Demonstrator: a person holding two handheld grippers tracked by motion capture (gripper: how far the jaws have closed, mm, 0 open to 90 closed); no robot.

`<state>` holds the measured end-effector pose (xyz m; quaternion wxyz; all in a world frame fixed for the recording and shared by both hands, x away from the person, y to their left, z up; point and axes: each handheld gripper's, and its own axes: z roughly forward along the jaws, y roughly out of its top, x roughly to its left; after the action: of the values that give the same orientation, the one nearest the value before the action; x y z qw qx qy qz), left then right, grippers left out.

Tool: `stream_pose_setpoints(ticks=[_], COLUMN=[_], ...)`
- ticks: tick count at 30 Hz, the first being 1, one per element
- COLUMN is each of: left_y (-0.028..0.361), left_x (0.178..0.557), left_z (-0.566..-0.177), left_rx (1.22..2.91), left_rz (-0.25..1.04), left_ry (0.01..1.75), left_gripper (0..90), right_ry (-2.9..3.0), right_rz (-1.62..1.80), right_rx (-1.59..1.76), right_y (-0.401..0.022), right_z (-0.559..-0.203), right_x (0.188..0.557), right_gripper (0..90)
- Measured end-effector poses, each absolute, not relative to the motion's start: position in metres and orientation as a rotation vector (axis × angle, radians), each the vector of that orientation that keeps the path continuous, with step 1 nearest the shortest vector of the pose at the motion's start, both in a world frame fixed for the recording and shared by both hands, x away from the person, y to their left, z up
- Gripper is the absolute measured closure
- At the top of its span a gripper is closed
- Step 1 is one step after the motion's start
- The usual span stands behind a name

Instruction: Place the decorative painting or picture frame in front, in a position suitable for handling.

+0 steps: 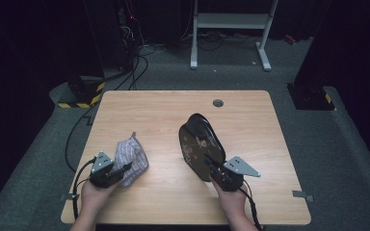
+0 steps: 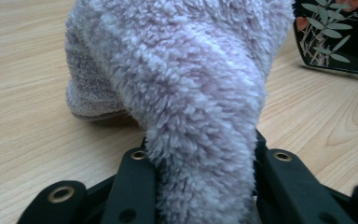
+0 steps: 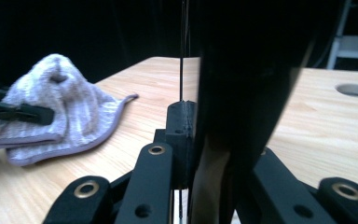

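A fluffy lilac cloth [image 1: 134, 156] lies bunched on the left of the wooden table [image 1: 164, 108]. My left gripper [image 1: 123, 172] is shut on its near fold. In the left gripper view the cloth [image 2: 182, 79] bulges up between the two black jaws of the left gripper [image 2: 200, 156]. A black lacquered oval plate [image 1: 200, 144] with a leaf and flower pattern stands tilted on its edge right of centre. My right gripper [image 1: 213, 166] is shut on its near rim. In the right gripper view the dark plate [image 3: 247, 70] rises between the jaws of the right gripper [image 3: 214, 140].
A round cable hole [image 1: 218, 103] sits near the table's far edge. Bare wood spreads between the cloth and the plate and across the far half. Beyond the table are cables on the carpet and a white metal frame [image 1: 231, 21].
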<state>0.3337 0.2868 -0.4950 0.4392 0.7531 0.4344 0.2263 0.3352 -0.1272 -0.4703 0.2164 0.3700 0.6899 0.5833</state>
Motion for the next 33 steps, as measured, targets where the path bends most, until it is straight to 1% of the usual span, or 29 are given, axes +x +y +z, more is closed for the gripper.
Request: stream_pose_setpoints(ticks=[9, 26, 27, 28, 30, 33], left_y=[0.285, 0.27, 0.269, 0.268, 0.267, 0.265], left_x=[0.333, 0.333, 0.333, 0.334, 0.334, 0.336], left_z=[-0.492, -0.483, -0.483, -0.482, -0.482, -0.48], left_rx=[1.861, 1.826, 1.826, 1.825, 1.821, 1.804], left_rz=[0.571, 0.584, 0.584, 0.585, 0.585, 0.584], left_ry=[1.066, 0.98, 0.976, 0.973, 0.965, 0.955], left_gripper=[67.5, 67.5, 67.5, 67.5, 67.5, 67.5], right_ry=[1.936, 1.942, 1.942, 1.943, 1.955, 1.986], right_rz=[1.656, 1.692, 1.693, 1.697, 1.692, 1.659], right_rx=[0.982, 0.984, 0.985, 0.985, 0.979, 0.967], right_y=[-0.115, -0.124, -0.124, -0.125, -0.126, -0.127], right_z=[-0.472, -0.485, -0.485, -0.485, -0.485, -0.487], right_x=[0.331, 0.327, 0.327, 0.326, 0.326, 0.323], right_gripper=[80.8, 79.9, 78.9, 73.1, 65.6, 57.2])
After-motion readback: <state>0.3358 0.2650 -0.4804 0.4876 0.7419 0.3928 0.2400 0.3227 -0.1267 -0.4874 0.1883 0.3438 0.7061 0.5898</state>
